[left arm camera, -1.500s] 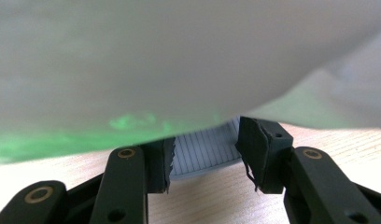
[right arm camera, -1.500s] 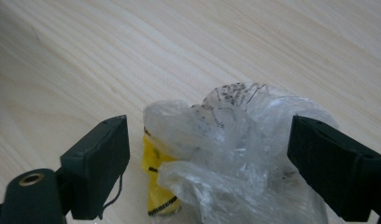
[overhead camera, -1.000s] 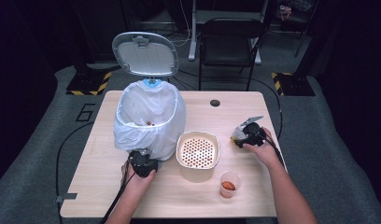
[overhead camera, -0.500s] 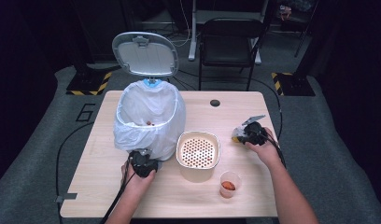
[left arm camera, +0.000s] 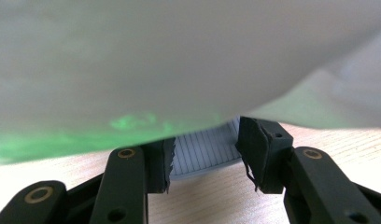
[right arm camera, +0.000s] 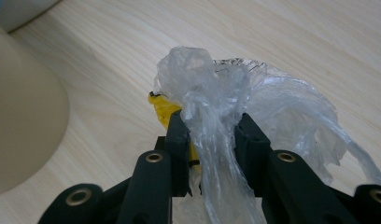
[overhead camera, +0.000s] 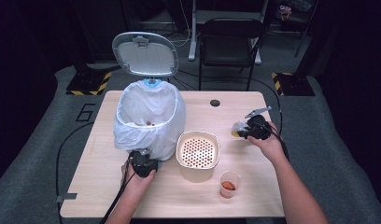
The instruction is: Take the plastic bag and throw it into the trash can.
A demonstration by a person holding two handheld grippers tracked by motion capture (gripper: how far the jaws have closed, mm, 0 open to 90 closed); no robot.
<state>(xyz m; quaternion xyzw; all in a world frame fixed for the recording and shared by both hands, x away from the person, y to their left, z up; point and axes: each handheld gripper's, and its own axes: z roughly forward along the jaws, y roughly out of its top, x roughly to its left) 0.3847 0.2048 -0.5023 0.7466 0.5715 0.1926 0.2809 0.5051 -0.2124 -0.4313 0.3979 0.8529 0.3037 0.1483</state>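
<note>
A crumpled clear plastic bag (right arm camera: 226,107) is being pinched between the closed right gripper (right arm camera: 212,140), right of the strainer bowl (overhead camera: 198,150).

A dark room is seen; grey carpet (overhead camera: 34,154) is laid beneath the wooden counter (overhead camera: 100,186), and a black chair (overhead camera: 228,44) is placed behind.

The bench (overhead camera: 104,196) carries one lined bin (overhead camera: 149,119) with one raised lid (overhead camera: 144,53), one perforated cream container (overhead camera: 198,150), one small cup (overhead camera: 229,183), one crumpled plastic bag (overhead camera: 238,128), and two grippers.
</note>
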